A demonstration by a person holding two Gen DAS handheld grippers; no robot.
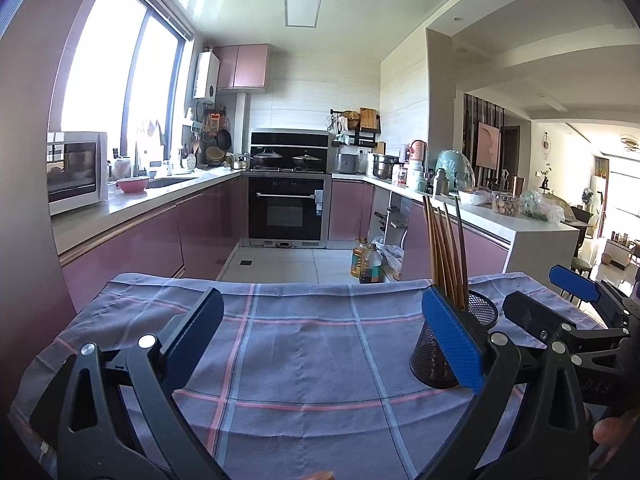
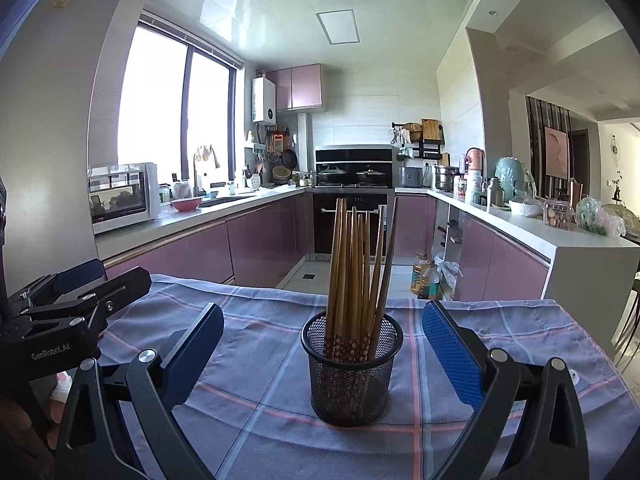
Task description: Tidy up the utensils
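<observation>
Chopsticks [image 2: 354, 276]: light, stiff, slippery; best pinched mid-shaft.
Mesh cup [image 2: 352, 372]: light, tippy, mid-cloth [image 2: 256, 412].
Left gripper [image 1: 320, 348]: wide, empty.
Right gripper [image 2: 324, 354]: wide, empty.

This is a home kitchen, U-shaped, with pink cabinet fronts [image 2: 208, 248] under white worktops. A built-in oven [image 2: 350, 220] sits at the far end below a hob carrying 2 lidded pots [image 2: 332, 174]. On the left are a sink [image 2: 224, 199], a countertop oven [image 2: 120, 196] and a big window [image 2: 168, 108]; a water heater [image 2: 264, 100] hangs on the far wall. Oil bottles [image 2: 424, 276] stand on the tiled floor. At the right it opens onto a living room [image 1: 600, 200].
</observation>
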